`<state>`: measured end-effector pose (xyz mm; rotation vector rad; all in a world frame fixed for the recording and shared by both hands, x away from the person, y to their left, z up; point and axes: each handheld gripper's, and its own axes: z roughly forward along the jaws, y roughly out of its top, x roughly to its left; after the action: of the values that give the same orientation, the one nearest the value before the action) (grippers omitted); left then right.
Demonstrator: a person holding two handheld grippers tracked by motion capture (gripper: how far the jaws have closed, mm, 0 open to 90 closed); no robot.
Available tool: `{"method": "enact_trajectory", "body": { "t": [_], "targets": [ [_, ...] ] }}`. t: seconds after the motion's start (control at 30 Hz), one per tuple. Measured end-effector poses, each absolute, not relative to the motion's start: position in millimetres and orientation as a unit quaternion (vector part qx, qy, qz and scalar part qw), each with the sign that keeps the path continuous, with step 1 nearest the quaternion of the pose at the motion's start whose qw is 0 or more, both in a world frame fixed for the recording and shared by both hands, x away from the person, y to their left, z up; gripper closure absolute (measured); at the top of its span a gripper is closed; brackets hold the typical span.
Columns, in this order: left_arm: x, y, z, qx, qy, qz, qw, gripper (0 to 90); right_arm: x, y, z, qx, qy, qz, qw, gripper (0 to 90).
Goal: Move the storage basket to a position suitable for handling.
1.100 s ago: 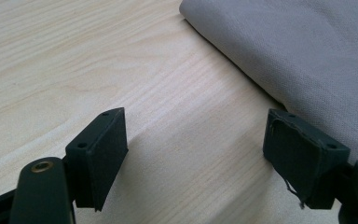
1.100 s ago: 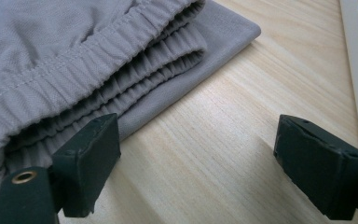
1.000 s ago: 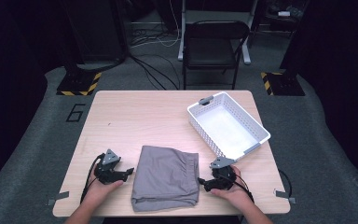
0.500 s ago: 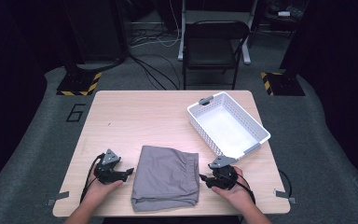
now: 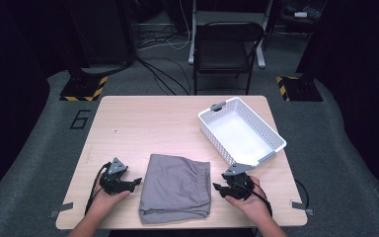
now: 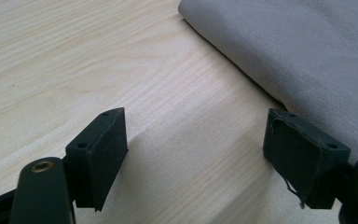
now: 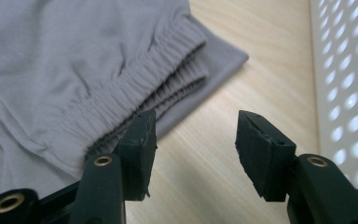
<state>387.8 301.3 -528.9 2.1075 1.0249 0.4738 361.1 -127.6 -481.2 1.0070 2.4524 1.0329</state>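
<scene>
Lying near the front edge of the table (image 5: 143, 123), the folded grey shorts (image 5: 176, 187) sit between the two grippers. The left gripper (image 5: 134, 182) rests on the wood just left of the cloth, with the person's left hand (image 5: 107, 197) behind it. Its jaws stand wide apart — in the left gripper view bare wood fills the gap, and the shorts' (image 6: 298, 51) folded edge runs just beside the right-hand jaw (whether it touches cannot be told). The right gripper (image 5: 216, 187) sits at the cloth's right edge, held by the right hand (image 5: 249, 197). Its jaws are open too, somewhat narrower, holding nothing. In the right gripper view the elastic waistband (image 7: 135, 88) lies right at one jaw, while the other jaw is over bare wood. A white basket (image 5: 242, 131) stands on the table's right side — its perforated wall (image 7: 349, 84) is near the right gripper.
</scene>
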Motion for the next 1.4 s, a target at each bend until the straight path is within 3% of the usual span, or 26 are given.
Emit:
{"method": "enact_trajectory", "body": {
  "t": [0.13,0.43,1.0,1.4],
  "targets": [
    [388,301,-529,0.82,0.4,0.184,0.367,21.7,364,-124,-457,0.33,0.855,0.367,0.159,48.4],
    [388,300,-530,0.816,0.404,0.191,0.368,21.6,396,-116,-425,0.338,0.847,0.39,0.13,52.2],
    [388,300,-529,0.818,0.405,0.188,0.363,21.6,445,-114,-404,0.356,0.834,0.397,0.139,52.4],
    [387,300,-529,0.818,0.406,0.186,0.363,21.6,436,-133,-405,0.385,0.824,0.379,0.173,49.3]
  ]
}}
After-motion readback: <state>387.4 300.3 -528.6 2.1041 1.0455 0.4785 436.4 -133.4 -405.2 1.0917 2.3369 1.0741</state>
